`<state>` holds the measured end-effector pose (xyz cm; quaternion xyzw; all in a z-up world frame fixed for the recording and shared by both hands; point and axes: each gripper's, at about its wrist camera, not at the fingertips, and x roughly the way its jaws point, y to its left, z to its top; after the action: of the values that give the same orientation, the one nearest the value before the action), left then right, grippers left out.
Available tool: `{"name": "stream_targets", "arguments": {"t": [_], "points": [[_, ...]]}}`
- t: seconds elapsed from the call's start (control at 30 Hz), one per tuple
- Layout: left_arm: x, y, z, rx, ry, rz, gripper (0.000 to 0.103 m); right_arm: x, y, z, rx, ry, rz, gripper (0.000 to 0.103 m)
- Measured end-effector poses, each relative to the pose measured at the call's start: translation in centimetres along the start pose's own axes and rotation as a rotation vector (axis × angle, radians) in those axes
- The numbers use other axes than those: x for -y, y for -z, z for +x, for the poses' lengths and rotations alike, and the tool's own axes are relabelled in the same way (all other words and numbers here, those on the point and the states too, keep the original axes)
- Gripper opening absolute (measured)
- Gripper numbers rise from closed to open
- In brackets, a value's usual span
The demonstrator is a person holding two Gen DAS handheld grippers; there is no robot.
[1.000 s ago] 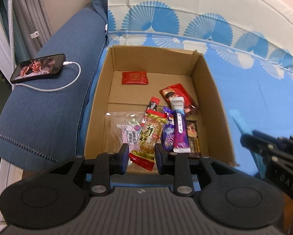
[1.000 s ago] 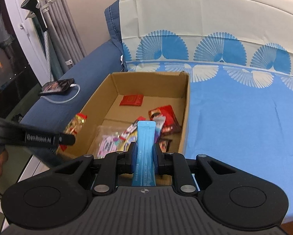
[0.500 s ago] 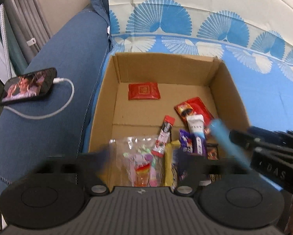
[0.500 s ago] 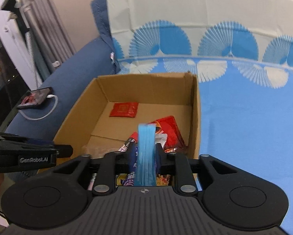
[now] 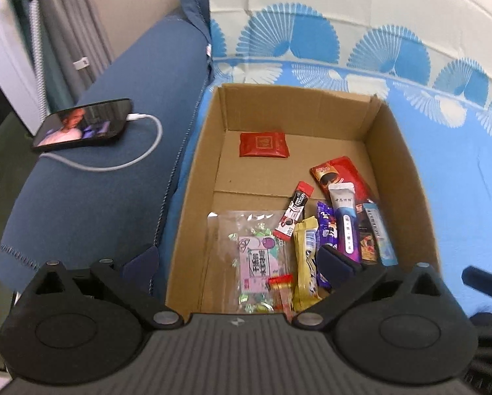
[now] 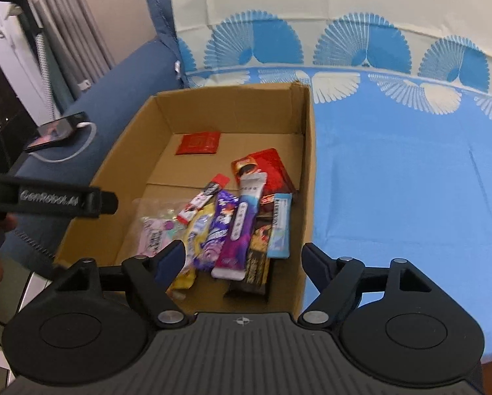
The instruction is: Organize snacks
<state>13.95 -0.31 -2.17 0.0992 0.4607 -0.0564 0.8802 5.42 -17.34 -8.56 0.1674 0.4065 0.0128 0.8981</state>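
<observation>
Dropped from the right gripper (image 6: 241, 256), whose empty jaws are opening, a light blue packet (image 6: 280, 225) now lies among snacks at the right wall of a cardboard box (image 6: 308, 171) on a blue-covered sofa (image 6: 410, 181). Alongside, the left gripper (image 5: 237, 260) gapes fully, empty, over a yellow packet (image 5: 305, 263).

Brown cardboard box (image 5: 390, 151) at frame centre; inside, a plain red packet (image 5: 263, 144) at the far end, a yellow wrapper (image 5: 304, 260), a purple-and-white pouch (image 5: 346, 227), a light blue bar (image 6: 280, 225) and a clear bag (image 5: 256, 256) with pink label. Bedsheet (image 6: 410, 171) to the right: bright blue, with blue-and-white fan motifs on a cream band above. Left armrest (image 5: 91, 197) dark blue; black phone (image 5: 83, 128) with white cable (image 5: 140, 158).
</observation>
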Motion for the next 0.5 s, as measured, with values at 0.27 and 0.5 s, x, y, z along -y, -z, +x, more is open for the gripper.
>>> {"name": "stream_targets", "arguments": {"t": [0.27,0.5], "points": [[-0.4,2.6,-5.4,0.060,0.000,-0.025,0.103,-2.5,2.4,-5.0,0.074,-0.010,-0.086,0.099],[-0.3,4.9,-8.3,0.095,-0.013,-0.009,0.103,-3.1,3.2,-7.8,0.132,0.018,-0.106,0.103]]}}
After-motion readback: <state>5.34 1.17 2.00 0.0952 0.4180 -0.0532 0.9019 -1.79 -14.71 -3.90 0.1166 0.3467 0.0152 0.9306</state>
